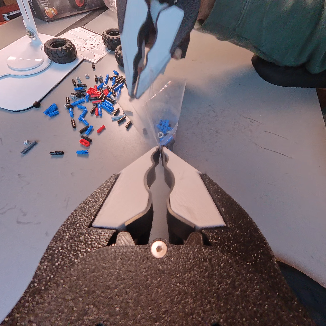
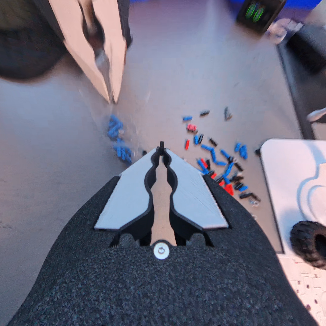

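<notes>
My left gripper (image 1: 160,150) is clenched on a gathered corner of a clear plastic bag (image 1: 165,105). The bag hangs slack just off the grey surface (image 1: 229,141), and a small clutch of blue pins (image 1: 165,124) with a grey bush or two sits in its low end, right by my fingertips.

My right gripper (image 2: 161,150) is closed too, grasping a short black pin (image 2: 161,145) that pokes out past its tips. From the left camera it hovers at the bag's upper edge; the blur there means I cannot tell whether it touches the plastic.

Everything else lies on the far side of the bag from my green sleeve (image 1: 273,31):

- Just beside the bag is a loose scatter of pins (image 1: 98,98) in blue, black and red, with a few strays nearer to me.
- Beyond the scatter are knobbly black tyres (image 1: 60,50) and a printed sheet (image 1: 88,44).
- Further from the bag is a white stand base (image 1: 23,70) with a dark cable at its edge, and a dark carton (image 1: 58,8) behind it.

The right camera is badly smeared, so from it I trust only the pin in my grip.
</notes>
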The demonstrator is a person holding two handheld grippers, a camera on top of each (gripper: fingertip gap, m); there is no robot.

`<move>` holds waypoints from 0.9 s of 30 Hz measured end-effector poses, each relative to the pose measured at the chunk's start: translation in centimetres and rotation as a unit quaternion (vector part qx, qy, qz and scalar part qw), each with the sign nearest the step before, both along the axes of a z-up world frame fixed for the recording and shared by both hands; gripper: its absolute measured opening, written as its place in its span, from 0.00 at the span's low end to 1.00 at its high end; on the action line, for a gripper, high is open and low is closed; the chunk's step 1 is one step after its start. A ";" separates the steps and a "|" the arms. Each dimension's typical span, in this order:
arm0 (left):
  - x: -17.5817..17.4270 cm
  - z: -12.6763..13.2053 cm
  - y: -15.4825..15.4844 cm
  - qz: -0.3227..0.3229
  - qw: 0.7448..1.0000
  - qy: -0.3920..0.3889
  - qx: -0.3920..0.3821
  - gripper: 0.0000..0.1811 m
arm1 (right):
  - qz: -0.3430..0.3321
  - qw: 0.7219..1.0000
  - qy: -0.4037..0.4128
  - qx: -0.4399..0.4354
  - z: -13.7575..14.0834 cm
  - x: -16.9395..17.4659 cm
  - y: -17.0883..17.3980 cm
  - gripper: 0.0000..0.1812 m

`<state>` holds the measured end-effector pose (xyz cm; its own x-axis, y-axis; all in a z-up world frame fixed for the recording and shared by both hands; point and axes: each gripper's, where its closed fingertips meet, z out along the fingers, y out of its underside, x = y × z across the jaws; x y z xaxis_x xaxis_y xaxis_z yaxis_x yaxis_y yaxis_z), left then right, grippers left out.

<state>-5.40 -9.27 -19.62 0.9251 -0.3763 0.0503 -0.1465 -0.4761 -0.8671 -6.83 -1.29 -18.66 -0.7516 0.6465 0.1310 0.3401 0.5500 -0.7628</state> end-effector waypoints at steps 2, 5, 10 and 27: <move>0.0 0.0 0.0 0.000 1.000 -0.001 0.001 0.00 | 0.020 0.995 0.063 -0.071 4.8 0.1 -1.7 0.02; 0.1 0.0 0.1 0.000 1.000 -0.003 0.001 0.00 | 0.050 0.992 0.086 -0.082 6.9 0.6 -4.0 0.02; 0.0 0.0 0.0 0.002 1.000 0.001 0.001 0.00 | 0.064 0.990 0.083 -0.096 6.7 0.7 -5.5 0.09; -1.0 0.1 -1.7 -0.008 1.000 -0.006 -0.014 0.00 | 0.054 0.994 -0.061 0.068 -5.3 0.9 -2.4 0.06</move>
